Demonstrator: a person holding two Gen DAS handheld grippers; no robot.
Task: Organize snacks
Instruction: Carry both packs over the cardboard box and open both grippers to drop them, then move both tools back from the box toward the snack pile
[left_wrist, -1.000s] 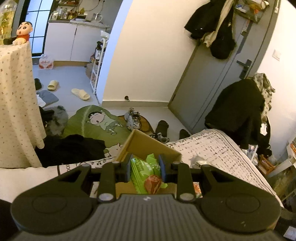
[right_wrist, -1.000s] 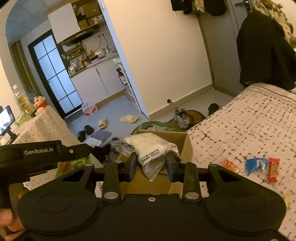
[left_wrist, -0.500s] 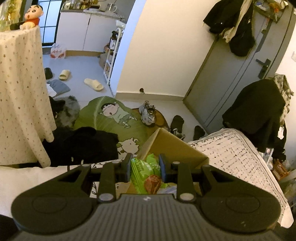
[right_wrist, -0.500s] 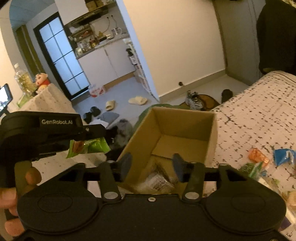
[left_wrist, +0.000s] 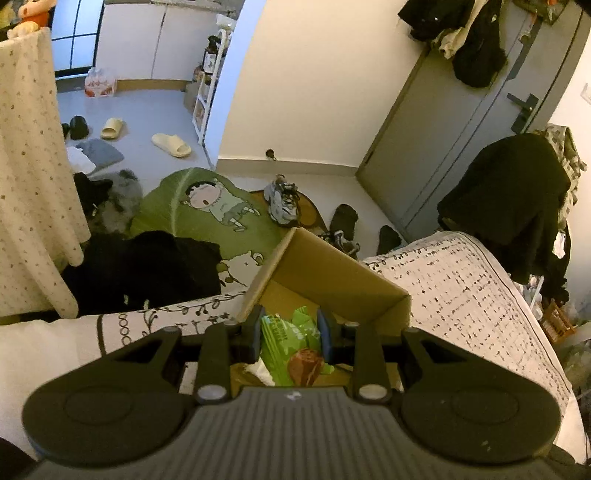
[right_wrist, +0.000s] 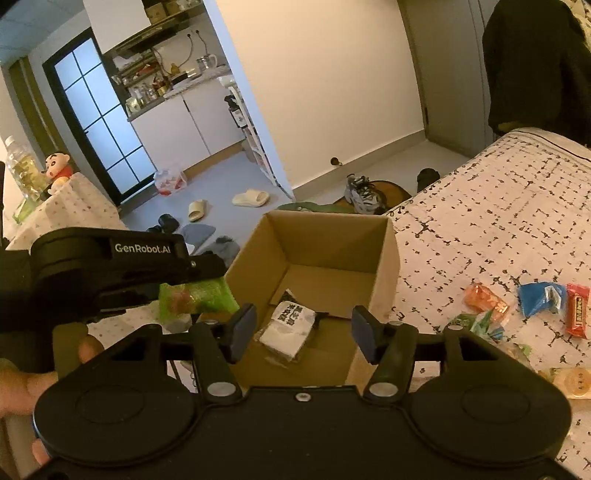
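Note:
An open cardboard box (right_wrist: 384, 266) stands on the patterned bed cover; it also shows in the left wrist view (left_wrist: 332, 266). My left gripper (left_wrist: 289, 328) is shut on a green snack packet (left_wrist: 291, 341) and holds it over the box's near-left rim. In the right wrist view that gripper (right_wrist: 207, 271) and the green packet (right_wrist: 195, 297) are at the box's left side. My right gripper (right_wrist: 303, 328) is open and empty above the box. A white snack packet (right_wrist: 288, 326) lies on the box floor.
Loose snacks lie on the bed right of the box: an orange one (right_wrist: 484, 301), a blue one (right_wrist: 539, 297), a red one (right_wrist: 576, 310) and green ones (right_wrist: 474, 325). The floor beyond the bed edge holds shoes, slippers and dark clothes (left_wrist: 147, 266).
My right gripper opened and let the white packet drop into the box. My left gripper moved forward over the box with the green packet still in it.

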